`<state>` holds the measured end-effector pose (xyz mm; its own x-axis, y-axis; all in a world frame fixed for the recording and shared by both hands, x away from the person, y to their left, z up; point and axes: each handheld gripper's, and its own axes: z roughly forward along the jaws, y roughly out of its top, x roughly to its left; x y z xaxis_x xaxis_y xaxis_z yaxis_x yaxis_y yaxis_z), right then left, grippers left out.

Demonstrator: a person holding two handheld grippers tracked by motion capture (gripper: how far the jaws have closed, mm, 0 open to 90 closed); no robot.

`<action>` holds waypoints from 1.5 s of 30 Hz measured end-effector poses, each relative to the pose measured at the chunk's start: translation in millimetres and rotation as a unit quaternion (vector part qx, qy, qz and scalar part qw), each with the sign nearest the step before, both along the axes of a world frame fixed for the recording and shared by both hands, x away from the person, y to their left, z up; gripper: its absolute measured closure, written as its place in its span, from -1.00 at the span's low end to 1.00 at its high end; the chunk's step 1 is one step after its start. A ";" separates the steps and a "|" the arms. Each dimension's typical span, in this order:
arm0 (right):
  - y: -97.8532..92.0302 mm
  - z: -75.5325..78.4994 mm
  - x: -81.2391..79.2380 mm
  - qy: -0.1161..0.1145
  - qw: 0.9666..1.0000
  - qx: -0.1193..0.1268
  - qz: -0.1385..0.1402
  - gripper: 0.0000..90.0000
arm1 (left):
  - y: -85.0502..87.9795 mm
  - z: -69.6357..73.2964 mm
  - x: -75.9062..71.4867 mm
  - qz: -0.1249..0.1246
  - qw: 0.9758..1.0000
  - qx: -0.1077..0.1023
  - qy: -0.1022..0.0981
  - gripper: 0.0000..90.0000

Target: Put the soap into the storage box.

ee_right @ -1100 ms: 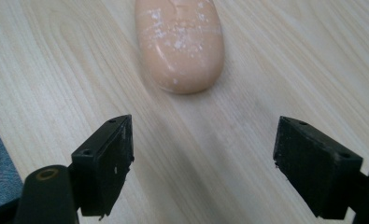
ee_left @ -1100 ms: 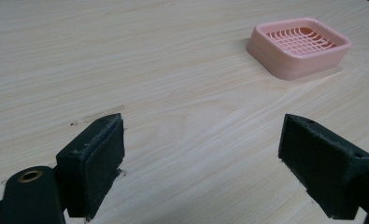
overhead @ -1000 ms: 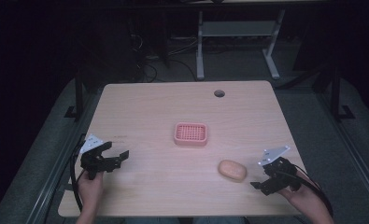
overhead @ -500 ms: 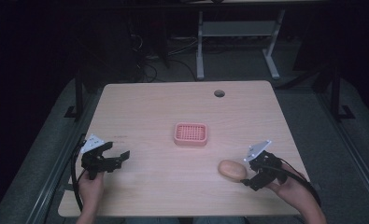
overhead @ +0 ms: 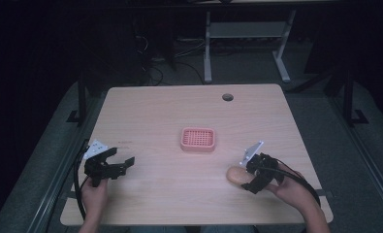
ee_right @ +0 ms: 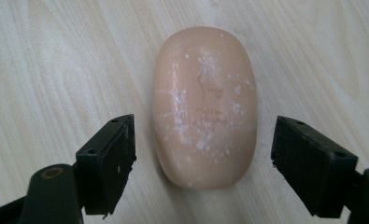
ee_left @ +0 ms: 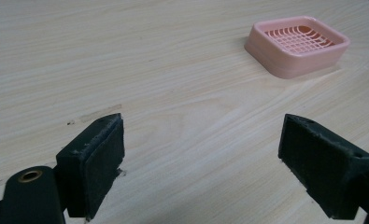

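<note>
Here the right hand-held gripper (ee_right: 203, 158), jaws apart, straddles a smooth oval soap (ee_right: 204, 105).

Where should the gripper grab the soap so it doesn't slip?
Probably across the middle of the soap, one pad on each long side, coming down from above. It lies flat on the table, and its sides run nearly straight there. The right gripper already has open jaws either side of it.

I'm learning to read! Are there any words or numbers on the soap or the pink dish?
Bar of soap: faint stamped marks on its top, too worn and blurred to read.
Pink soap dish: no words or numbers, just a grid.
Table: no text.
</note>
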<state>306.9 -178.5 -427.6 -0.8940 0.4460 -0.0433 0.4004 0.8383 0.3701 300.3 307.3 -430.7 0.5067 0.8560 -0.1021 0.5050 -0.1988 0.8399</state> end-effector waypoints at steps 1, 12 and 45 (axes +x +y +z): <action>1.8 -0.8 1.5 0.000 1.000 -0.003 0.002 -0.52 | 0.2 -0.1 0.1 0.000 1.000 0.000 0.000 -0.68; 15.7 -8.7 11.0 0.018 0.999 -0.027 0.013 -0.52 | 0.5 0.2 0.1 -0.002 1.000 0.000 -0.001 -0.68; 25.2 -13.7 20.9 0.042 0.997 -0.059 0.029 -0.29 | 1.0 0.6 0.2 -0.004 1.000 0.000 0.000 -0.68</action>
<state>327.7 -153.3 -441.3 -0.9211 0.3889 -0.0162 0.3747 0.8971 0.2340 300.5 308.3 -430.1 0.5132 0.8522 -0.1024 0.5031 -0.2020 0.8403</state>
